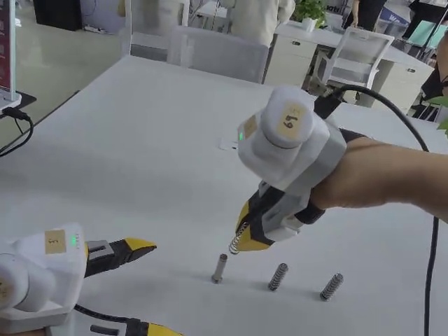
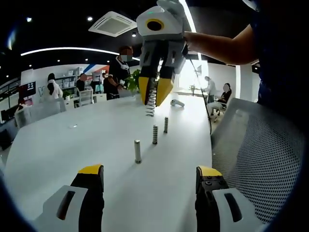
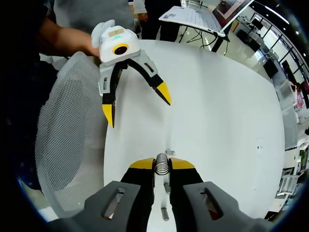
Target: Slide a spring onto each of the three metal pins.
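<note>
White tabletop [image 1: 140,140] is stretching across the head view, with chairs and desks standing behind it. The right tongs [image 1: 245,236] are pinching a spring [image 1: 236,243], which is hanging tilted just above the bare pin [image 1: 219,269] and slightly to its right. Beside that pin, in one row, the middle pin [image 1: 278,276] and the end pin [image 1: 331,286] are each wearing a spring. At the lower left the left tongs [image 1: 154,287] are gaping wide, holding nothing.

From the left gripper view, the left tongs [image 2: 149,170] are standing wide apart low over the tabletop [image 2: 72,145]. The bare pin [image 2: 138,151] is standing nearest, then the middle pin [image 2: 155,135] and the end pin [image 2: 165,124]. The right tongs [image 2: 157,92] are hanging above them, gripping the spring [image 2: 151,104]. A mesh chair [image 2: 251,154] is sitting at the right.

From the right gripper view, the right tongs [image 3: 162,166] are closing tight on the spring [image 3: 162,164], with the bare pin [image 3: 169,152] peeking just past it. The left tongs [image 3: 136,105] are spreading open across the tabletop [image 3: 217,121], near the mesh chair [image 3: 72,145].
</note>
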Action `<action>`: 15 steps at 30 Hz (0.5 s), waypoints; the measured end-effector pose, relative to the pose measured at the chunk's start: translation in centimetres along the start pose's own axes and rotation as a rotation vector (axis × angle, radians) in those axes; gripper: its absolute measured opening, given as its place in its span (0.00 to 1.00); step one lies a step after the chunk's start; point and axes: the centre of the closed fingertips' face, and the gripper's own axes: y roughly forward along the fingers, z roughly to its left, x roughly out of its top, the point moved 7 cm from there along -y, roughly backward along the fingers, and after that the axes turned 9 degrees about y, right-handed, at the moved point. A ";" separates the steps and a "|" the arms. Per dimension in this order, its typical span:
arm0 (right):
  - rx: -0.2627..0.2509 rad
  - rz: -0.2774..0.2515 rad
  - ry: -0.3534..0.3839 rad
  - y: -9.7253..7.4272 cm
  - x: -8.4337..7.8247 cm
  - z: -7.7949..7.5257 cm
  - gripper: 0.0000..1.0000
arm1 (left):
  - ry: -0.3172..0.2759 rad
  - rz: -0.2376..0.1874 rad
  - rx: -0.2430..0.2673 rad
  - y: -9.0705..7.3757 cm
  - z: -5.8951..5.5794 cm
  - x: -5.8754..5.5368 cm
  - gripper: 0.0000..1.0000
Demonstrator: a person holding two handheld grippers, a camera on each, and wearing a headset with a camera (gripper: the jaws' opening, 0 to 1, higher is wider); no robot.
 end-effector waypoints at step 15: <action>0.024 0.094 -0.015 3.6 0.3 -1.8 0.08 | 0.018 0.018 0.019 -0.6 0.2 -0.2 0.74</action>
